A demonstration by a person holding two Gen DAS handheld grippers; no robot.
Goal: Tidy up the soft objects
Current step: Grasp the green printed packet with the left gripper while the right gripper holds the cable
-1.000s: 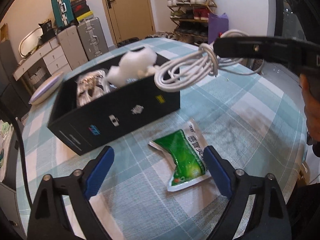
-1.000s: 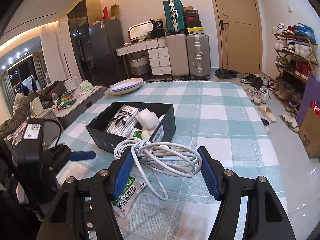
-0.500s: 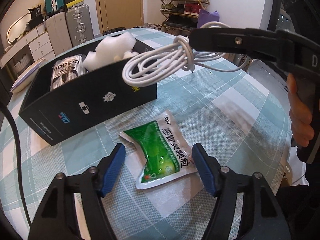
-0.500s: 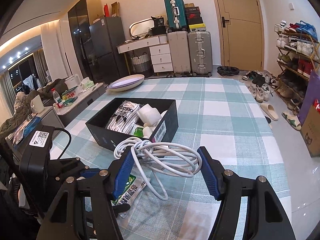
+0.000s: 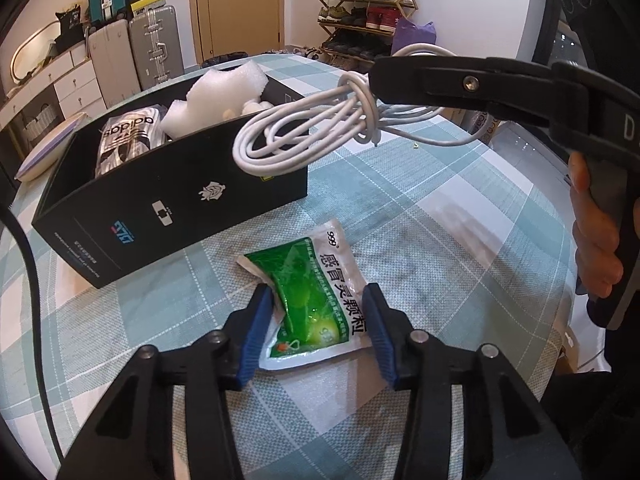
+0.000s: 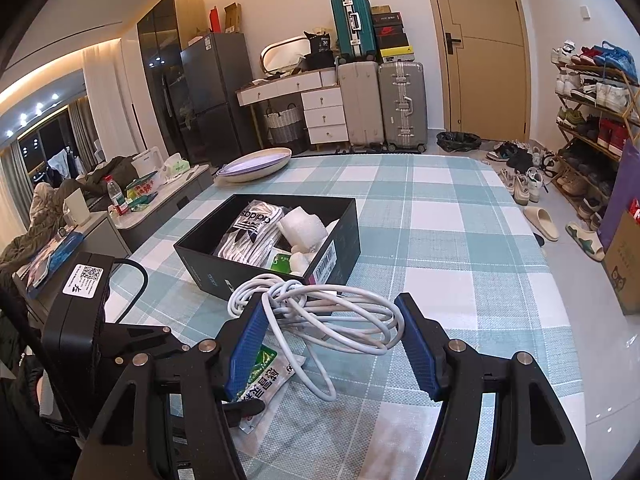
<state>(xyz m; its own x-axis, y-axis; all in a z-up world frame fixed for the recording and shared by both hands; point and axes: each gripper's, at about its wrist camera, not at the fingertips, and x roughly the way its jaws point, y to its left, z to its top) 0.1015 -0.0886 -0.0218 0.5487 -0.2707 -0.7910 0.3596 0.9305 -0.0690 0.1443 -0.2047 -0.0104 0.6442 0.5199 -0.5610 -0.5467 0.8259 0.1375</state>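
Your left tongs (image 5: 316,324) straddle the green packet (image 5: 310,296) on the desk (image 5: 440,240), jaws touching its edges. Your right tongs (image 6: 334,344) grip the white cable (image 6: 320,312) just beside the black box (image 5: 172,200).

Between my left fingers, the green sachet (image 5: 316,300) reads "999" and "感冒灵颗粒". In the black box (image 5: 168,204) behind it, the white bag (image 6: 252,228) says "adidas".
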